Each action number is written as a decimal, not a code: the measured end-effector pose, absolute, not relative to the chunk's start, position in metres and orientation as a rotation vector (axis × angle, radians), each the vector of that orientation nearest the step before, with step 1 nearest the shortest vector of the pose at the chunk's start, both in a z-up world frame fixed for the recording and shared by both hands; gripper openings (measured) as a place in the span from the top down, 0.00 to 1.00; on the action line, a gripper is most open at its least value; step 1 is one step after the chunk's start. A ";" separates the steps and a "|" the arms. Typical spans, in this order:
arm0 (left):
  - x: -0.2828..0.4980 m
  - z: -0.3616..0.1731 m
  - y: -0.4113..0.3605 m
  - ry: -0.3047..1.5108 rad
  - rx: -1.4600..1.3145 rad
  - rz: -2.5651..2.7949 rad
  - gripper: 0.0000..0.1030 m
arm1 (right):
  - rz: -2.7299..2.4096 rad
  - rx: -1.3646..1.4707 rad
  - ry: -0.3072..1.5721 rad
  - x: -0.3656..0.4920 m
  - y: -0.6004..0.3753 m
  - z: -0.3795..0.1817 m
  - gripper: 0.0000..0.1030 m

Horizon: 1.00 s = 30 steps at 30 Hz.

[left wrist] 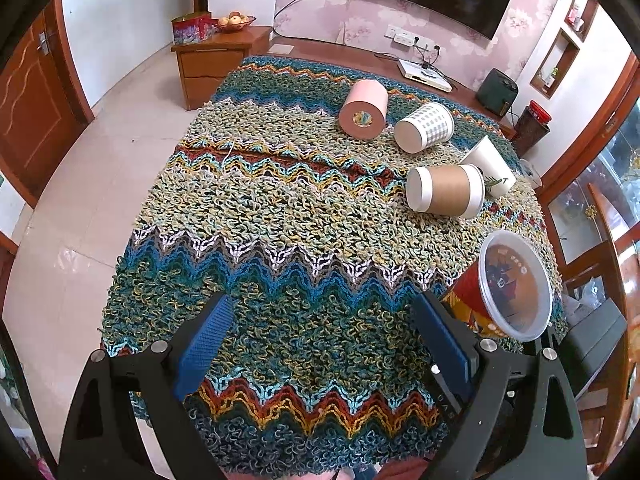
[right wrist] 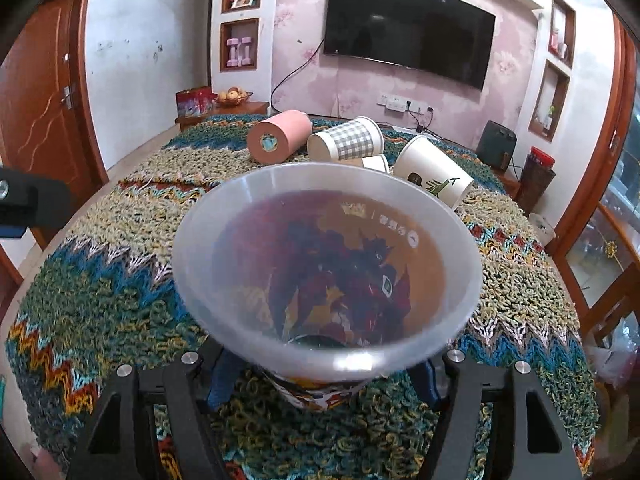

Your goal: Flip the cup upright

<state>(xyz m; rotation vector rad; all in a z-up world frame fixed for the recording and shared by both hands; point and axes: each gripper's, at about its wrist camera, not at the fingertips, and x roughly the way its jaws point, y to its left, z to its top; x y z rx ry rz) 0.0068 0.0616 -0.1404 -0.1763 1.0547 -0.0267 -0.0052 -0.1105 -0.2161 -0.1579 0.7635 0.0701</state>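
The cup [right wrist: 326, 276], a red printed one with a wide translucent plastic lid, fills the right wrist view just ahead of us, its mouth tipped toward the camera. Its narrow base end sits between the right gripper [right wrist: 320, 376], whose blue fingers [right wrist: 224, 380] close in on either side of the body, so we judge it gripped and lifted partway over the near right part of the desk [right wrist: 100, 288]. From the left wrist view the same cup [left wrist: 508, 292] leans with its lid facing up and toward us, not yet standing square, and whether any part of it touches the cloth we cannot tell.

We take this as the middle of the flip: the cup is in hand and partly turned. The next move calls for finishing the rotation until the base points straight down, then lowering it onto the looped knit cloth, which looks soft and uneven, so we would set it down gently before letting go.

The left gripper [left wrist: 320, 332] hangs spread wide over the cloth with nothing between its fingers.

Farther back lie the other cups on their sides: a brown-sleeved cup [left wrist: 446, 194], a white cup with a bamboo print [right wrist: 434, 178], a grey checked cup [right wrist: 346, 140] and a pink cup [right wrist: 278, 136].
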 end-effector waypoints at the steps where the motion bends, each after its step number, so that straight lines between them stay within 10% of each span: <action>1: 0.006 -0.140 0.061 1.054 -0.173 -0.028 0.10 | 0.073 -0.164 0.764 -0.007 -0.109 -0.216 0.32; 30: -0.015 -0.101 0.041 1.052 -0.188 -0.098 0.10 | 0.061 -0.116 0.798 -0.065 -0.138 -0.131 0.22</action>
